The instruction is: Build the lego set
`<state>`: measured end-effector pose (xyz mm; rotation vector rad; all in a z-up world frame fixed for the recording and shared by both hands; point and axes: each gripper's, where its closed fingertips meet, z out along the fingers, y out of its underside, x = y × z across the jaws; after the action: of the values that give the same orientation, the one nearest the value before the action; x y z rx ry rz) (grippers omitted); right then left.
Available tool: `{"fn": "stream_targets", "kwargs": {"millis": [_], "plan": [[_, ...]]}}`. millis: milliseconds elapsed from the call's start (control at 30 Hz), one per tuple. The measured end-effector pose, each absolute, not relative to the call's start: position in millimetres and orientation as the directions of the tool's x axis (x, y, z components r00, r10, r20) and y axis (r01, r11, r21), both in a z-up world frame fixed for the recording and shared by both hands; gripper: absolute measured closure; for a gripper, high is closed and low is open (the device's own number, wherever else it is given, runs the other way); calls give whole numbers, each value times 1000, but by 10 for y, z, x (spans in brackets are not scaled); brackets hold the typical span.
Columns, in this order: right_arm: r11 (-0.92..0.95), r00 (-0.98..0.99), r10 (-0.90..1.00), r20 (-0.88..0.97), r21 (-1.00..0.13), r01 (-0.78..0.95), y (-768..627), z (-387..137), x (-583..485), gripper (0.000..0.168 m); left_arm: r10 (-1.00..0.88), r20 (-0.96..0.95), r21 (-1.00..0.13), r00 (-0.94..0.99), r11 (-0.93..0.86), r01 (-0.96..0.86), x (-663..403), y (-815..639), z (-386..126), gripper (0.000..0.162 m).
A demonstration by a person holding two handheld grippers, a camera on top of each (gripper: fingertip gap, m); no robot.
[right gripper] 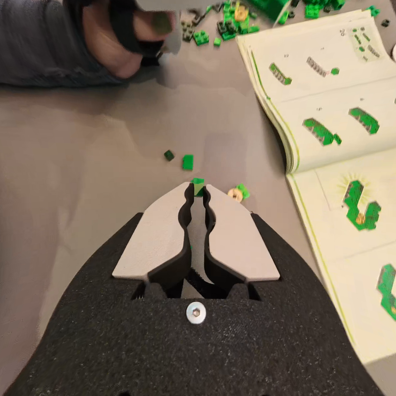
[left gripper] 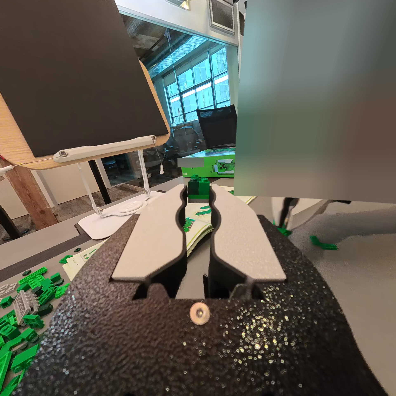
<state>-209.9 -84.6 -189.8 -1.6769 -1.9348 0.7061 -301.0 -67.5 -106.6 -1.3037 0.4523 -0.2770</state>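
My left gripper (left gripper: 198, 191) is shut on a small green lego assembly (left gripper: 198, 188) of dark and light green bricks, held raised above the grey table (left gripper: 353, 267). My right gripper (right gripper: 198, 188) is shut on a small green lego piece (right gripper: 198, 186) just above the table. Loose on the table ahead of it lie a green tile (right gripper: 187, 162), a dark green small piece (right gripper: 169, 155) and a tan-and-green piece (right gripper: 238, 192). The open instruction booklet (right gripper: 334, 137) lies to the right of it; it also shows under the left gripper (left gripper: 199, 231).
A pile of green and grey lego pieces (left gripper: 23, 300) lies at the left. A tablet on a white stand (left gripper: 100, 222) and the green lego box (left gripper: 207, 165) stand behind. A person's hand and sleeve (right gripper: 64, 42) and more bricks (right gripper: 233, 23) lie far across the table. The gap from one gripper's tips to the other's is roughly 12 cm. The green tile (right gripper: 187, 162) lies around 5 cm away from my right fingertips.
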Motion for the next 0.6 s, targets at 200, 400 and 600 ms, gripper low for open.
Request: {"fn": "stream_targets", "kwargs": {"millis": [200, 400, 600], "plan": [[90, -37, 994, 103, -576, 812, -858, -2045, -1433, 161, -440, -152, -967, 885, 251, -42, -3036, -676, -1056, 144], [-354, 266, 935, -233, -590, 726, -837, -2118, -960, 162, -452, -149, -969, 880, 245, -38, -3019, -673, -1066, 144], [-722, 446, 663, -601, -358, 592, -824, -2162, -740, 168, -467, -154, -969, 871, 245, -40, -2987, -682, -1069, 144]]}}
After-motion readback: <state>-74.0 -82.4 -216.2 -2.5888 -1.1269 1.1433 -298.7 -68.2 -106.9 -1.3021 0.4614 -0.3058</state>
